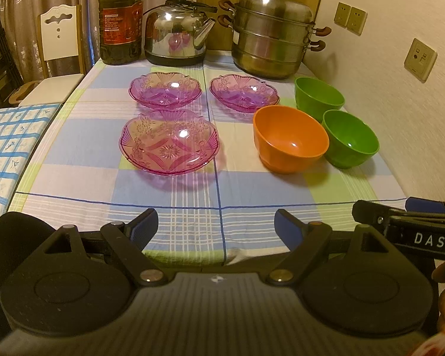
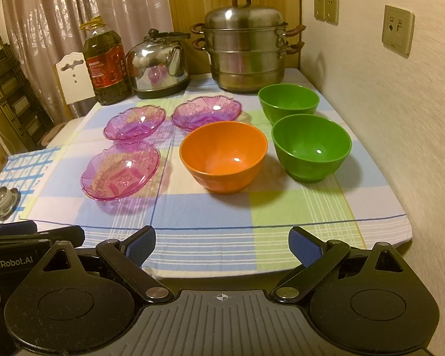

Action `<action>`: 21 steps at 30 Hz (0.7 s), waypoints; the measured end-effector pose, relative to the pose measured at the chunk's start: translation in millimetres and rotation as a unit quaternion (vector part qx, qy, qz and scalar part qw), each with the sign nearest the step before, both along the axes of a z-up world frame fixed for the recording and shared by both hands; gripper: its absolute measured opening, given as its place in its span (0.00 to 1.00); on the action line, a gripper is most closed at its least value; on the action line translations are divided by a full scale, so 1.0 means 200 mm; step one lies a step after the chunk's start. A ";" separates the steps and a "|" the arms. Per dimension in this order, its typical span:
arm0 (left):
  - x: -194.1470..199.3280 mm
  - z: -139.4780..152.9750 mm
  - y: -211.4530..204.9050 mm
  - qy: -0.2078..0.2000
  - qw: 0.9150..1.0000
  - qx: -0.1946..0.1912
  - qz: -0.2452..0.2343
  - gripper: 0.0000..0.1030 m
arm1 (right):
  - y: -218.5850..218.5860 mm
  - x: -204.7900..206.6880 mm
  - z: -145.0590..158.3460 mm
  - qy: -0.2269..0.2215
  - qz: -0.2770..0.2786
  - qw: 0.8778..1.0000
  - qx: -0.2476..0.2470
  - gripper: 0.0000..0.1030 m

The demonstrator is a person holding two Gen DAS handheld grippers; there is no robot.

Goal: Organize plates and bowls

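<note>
The left claw (image 1: pixel 216 222) is hovering low over the near edge of the counter (image 1: pixel 192 190), level and pointing straight ahead, its blue-padded fingers (image 1: pixel 145 224) standing wide apart with nothing between them. The right claw (image 2: pixel 222 241) is hanging just beside it at the same height, also level, also spread wide and gripping nothing; its black body is showing at the right edge of the left wrist view, and a person's fingertips are peeking in below it. Both claws are sitting well short of the dishes. On the checked cloth ahead, three pink plates are lying apart from one another: the near pink plate (image 1: pixel 169 142) toward the left, the far left pink plate (image 1: pixel 165 89) behind it, and the far right pink plate (image 1: pixel 244 92) beside that one. To the right, the orange bowl (image 2: pixel 223 155) is standing upright just in front of the far right pink plate, with the near green bowl (image 2: pixel 311 147) close at its right and the far green bowl (image 2: pixel 288 101) behind that. Along the back of the counter an oil bottle (image 2: pixel 105 65), a steel kettle (image 2: pixel 158 65) and a stacked steamer pot (image 2: pixel 246 50) are standing in a row.
</note>
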State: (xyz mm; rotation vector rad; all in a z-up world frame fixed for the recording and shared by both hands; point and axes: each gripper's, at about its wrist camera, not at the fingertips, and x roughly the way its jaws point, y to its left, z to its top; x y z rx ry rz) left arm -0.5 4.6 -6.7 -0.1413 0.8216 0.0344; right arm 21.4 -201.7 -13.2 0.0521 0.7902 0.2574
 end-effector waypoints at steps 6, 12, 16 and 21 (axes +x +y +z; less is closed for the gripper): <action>0.00 0.00 0.00 0.000 1.000 0.000 0.000 0.82 | 0.00 0.00 0.00 0.000 0.000 1.000 0.000 0.93; 0.00 0.00 0.00 0.000 1.000 0.001 0.000 0.82 | 0.00 0.00 0.00 0.000 0.000 1.000 0.000 0.93; 0.00 0.00 0.00 0.000 1.000 0.001 0.000 0.82 | 0.00 0.00 0.00 0.000 0.000 1.000 0.000 0.93; 0.00 0.00 0.00 0.000 1.000 0.001 0.000 0.82 | 0.00 0.00 0.01 -0.001 0.000 1.000 0.001 0.93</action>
